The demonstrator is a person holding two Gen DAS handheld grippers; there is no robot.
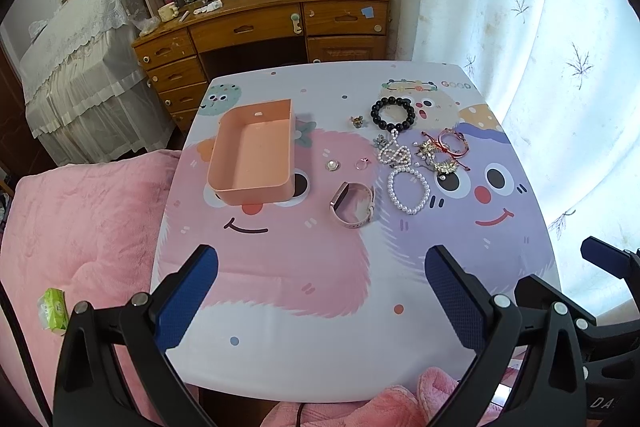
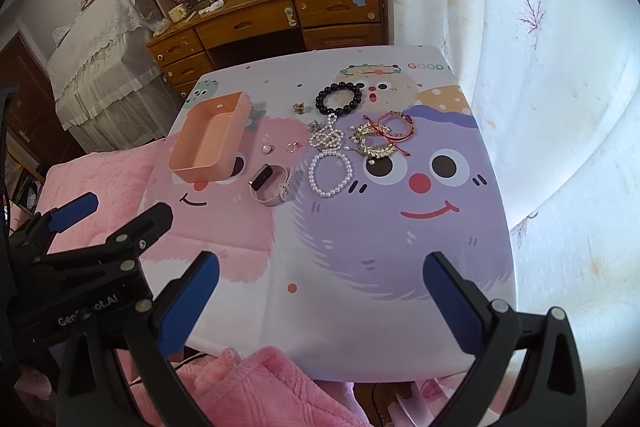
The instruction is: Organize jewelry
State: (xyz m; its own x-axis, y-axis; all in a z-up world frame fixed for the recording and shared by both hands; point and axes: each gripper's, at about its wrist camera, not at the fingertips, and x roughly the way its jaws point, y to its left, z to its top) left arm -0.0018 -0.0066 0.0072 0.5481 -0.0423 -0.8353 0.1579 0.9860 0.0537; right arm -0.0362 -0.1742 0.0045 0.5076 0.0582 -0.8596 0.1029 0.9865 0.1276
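Jewelry all out on tabletop [image 1: 320, 307], tray [image 1: 252, 155] bare at left: sorting not begun. Left gripper [image 1: 320, 291] and right gripper [image 2: 320, 299] hover at near edge, fingers spread, holding nothing. Likely first pick: watch [image 2: 272, 185], nearest, just right of tray; needs reach forward, descent, pinch on band.

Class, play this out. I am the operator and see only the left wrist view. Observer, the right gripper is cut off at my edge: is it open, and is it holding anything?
Observer: The right gripper is open, its fingers wide apart with nothing between them, above the near part of the table.
Operator: What does the watch look like from your side?
Observer: The watch shows a dark rectangular screen on the end nearest the pink tray.
Operator: Any marking on my left gripper?
Observer: The left gripper has white lettering on its body, partly hidden.
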